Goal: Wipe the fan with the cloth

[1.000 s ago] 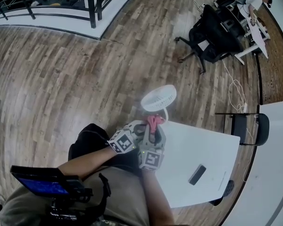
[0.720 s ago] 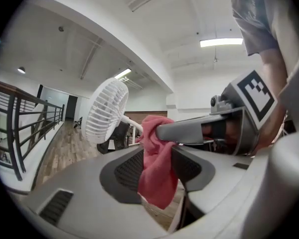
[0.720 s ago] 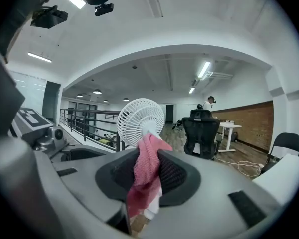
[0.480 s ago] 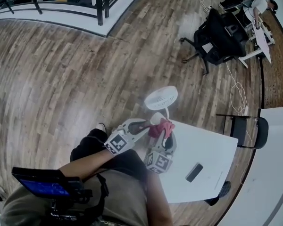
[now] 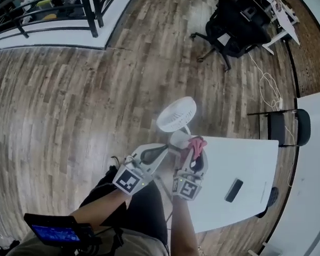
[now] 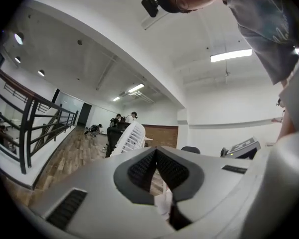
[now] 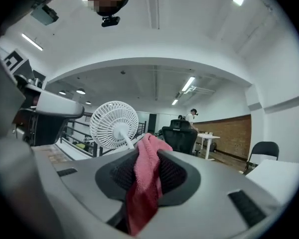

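Bringing the cloth to the fan looks like the step in hand. The table (image 5: 245, 159) carries the fan (image 5: 176, 114) at its corner. The left gripper (image 6: 157, 156) sits just beside the fan's base, on the person's side. Its jaws have just closed and meet at the tips, with only a white sliver low in the gap that I cannot name. The right gripper (image 7: 148, 158), also near the base, is partly closed and pinches the cloth (image 5: 196, 144). A fold of it stands proud of the pads and is not yet on the grille. To do this well, lead with that fold and press lightly, since the fan looks light and stands near the table edge. Steadying the fan's stem with the left gripper would help.
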A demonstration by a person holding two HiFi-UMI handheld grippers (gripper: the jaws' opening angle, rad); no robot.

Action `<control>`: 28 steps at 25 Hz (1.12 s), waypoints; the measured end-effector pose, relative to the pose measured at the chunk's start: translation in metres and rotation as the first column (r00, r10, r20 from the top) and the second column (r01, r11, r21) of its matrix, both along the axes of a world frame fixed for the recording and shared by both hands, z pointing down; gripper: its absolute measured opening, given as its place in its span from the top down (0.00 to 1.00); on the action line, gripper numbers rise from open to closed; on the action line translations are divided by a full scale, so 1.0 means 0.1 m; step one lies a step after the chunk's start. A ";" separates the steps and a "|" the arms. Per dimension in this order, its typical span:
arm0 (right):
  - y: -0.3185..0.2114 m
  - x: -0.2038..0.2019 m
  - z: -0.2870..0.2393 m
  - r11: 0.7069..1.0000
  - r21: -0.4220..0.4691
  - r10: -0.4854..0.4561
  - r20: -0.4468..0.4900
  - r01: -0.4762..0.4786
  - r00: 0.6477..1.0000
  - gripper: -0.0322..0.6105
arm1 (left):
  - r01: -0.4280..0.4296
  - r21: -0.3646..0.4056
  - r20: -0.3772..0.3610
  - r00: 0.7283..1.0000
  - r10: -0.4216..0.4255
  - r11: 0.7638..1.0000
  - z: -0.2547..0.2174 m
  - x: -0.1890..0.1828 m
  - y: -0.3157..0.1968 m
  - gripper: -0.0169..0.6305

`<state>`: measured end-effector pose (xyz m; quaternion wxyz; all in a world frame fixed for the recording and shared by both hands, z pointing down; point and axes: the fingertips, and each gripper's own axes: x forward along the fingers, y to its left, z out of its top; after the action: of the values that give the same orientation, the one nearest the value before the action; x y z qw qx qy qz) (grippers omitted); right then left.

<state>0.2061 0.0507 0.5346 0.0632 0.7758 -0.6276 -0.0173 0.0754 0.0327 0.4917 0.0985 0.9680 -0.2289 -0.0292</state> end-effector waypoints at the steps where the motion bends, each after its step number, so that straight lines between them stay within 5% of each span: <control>1: 0.00 0.01 -0.04 0.999 0.028 0.033 0.005 -0.033 0.999 0.79 | -0.009 -0.006 -0.006 1.000 0.009 1.000 0.02 -0.04 -0.02 0.99; 5: -0.04 0.02 -0.05 0.991 0.099 0.091 0.021 -0.093 0.996 0.79 | -0.052 0.033 -0.004 0.999 0.052 0.998 0.09 -0.10 -0.03 0.99; 10: -0.08 0.09 0.32 0.995 0.045 0.089 0.028 -0.090 0.996 0.79 | -0.044 0.097 -0.042 0.998 0.049 0.994 0.01 0.04 -0.02 0.99; 18: -0.14 0.09 0.56 0.999 0.025 0.039 0.025 -0.039 0.999 0.79 | 0.002 0.106 -0.097 0.995 0.008 0.994 -0.11 0.19 0.01 0.99; 28: -0.15 0.11 0.72 1.000 0.015 -0.023 0.041 0.022 0.999 0.79 | 0.035 0.085 -0.068 0.997 -0.030 0.996 0.04 0.32 0.16 0.99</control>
<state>0.2172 0.0360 0.6067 0.0445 0.7693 -0.6373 -0.0064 0.1071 0.0488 0.4962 0.0638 0.9660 -0.2397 -0.0727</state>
